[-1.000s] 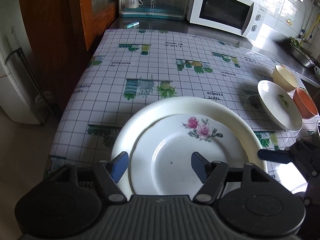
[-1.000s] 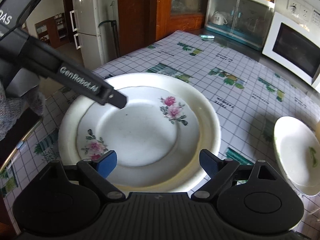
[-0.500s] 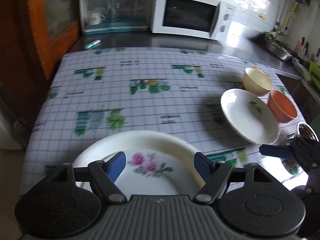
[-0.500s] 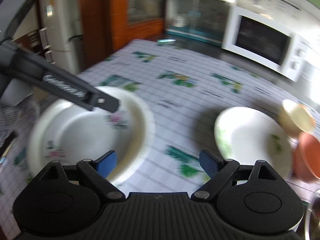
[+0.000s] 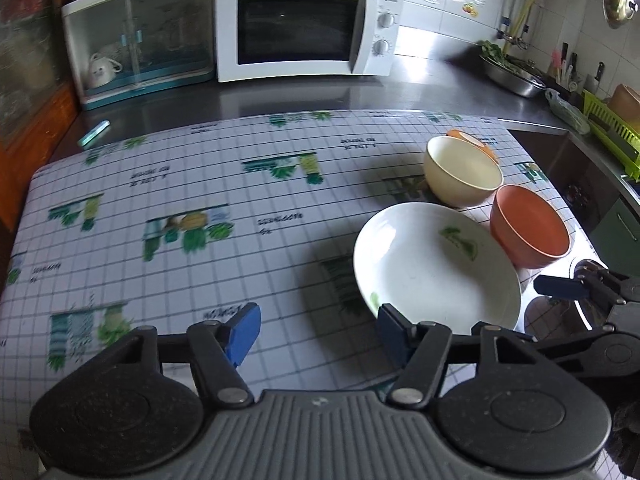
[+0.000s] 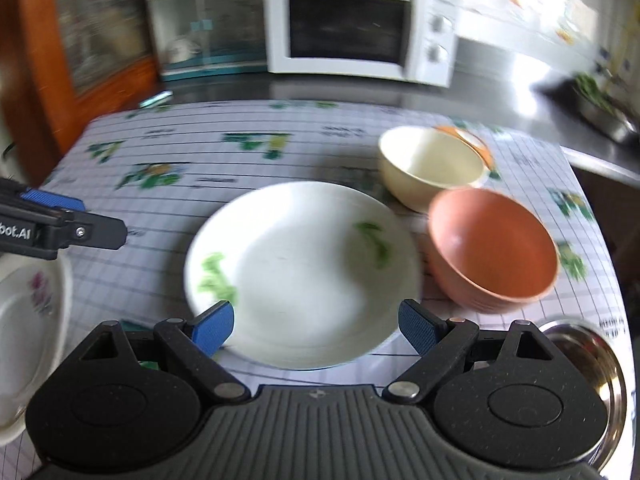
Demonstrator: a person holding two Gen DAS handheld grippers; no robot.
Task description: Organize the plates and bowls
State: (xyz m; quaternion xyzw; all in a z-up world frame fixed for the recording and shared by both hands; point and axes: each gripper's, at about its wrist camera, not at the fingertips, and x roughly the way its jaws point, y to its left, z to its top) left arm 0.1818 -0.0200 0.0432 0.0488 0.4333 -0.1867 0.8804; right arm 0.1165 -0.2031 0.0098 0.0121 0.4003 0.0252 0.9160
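A white plate with green leaf marks (image 5: pixel 436 268) (image 6: pixel 300 272) lies on the checked tablecloth. A cream bowl (image 5: pixel 462 170) (image 6: pixel 430 166) and an orange bowl (image 5: pixel 530 226) (image 6: pixel 492 248) stand just beyond it, to its right. A small orange-rimmed dish (image 5: pixel 472 140) peeks out behind the cream bowl. My left gripper (image 5: pixel 316 334) is open and empty, left of the plate. My right gripper (image 6: pixel 316 326) is open and empty, over the plate's near rim. The stacked rose plates (image 6: pixel 28 312) sit at the right wrist view's left edge.
A steel bowl (image 6: pixel 592 364) sits at the table's near right corner. A microwave (image 5: pixel 300 28) and a glass-door cabinet (image 5: pixel 140 40) stand on the steel counter behind the table. A metal basin of greens (image 5: pixel 512 72) is at the far right.
Both grippers have swung right, away from the stacked rose plates, and now face the leaf plate and the bowls. Both stay open and empty.
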